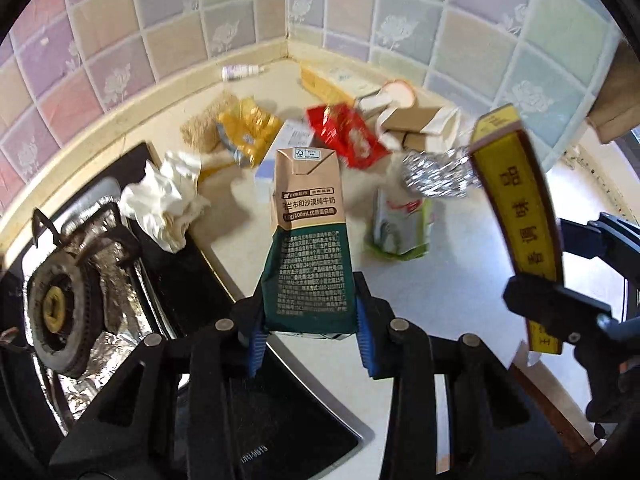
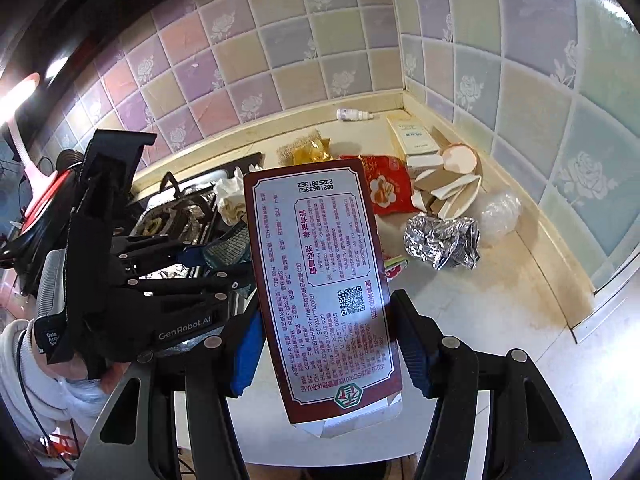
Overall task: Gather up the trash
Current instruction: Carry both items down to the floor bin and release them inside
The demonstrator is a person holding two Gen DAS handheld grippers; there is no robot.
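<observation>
My left gripper [image 1: 310, 340] is shut on a tan and green milk carton [image 1: 308, 240], its blue pads pressing the carton's lower sides, and holds it upright over the counter edge beside the stove. My right gripper [image 2: 328, 344] is shut on a flat dark-red box [image 2: 320, 264] with a white printed back, lifted off the counter. In the left wrist view that box [image 1: 520, 208] shows its yellow edge at the right, with the right gripper [image 1: 552, 304] clamped low on it. The left gripper [image 2: 224, 256] sits to the left in the right wrist view.
Trash lies along the counter corner: crumpled tissue [image 1: 164, 200], yellow wrapper [image 1: 248, 132], red wrapper [image 1: 348, 136], foil ball [image 1: 436, 176], green-white pack [image 1: 400, 224], crushed paper cups [image 2: 448, 184], a small bottle [image 1: 240, 72]. A gas stove burner [image 1: 60, 300] lies left. Tiled walls close off the back and right.
</observation>
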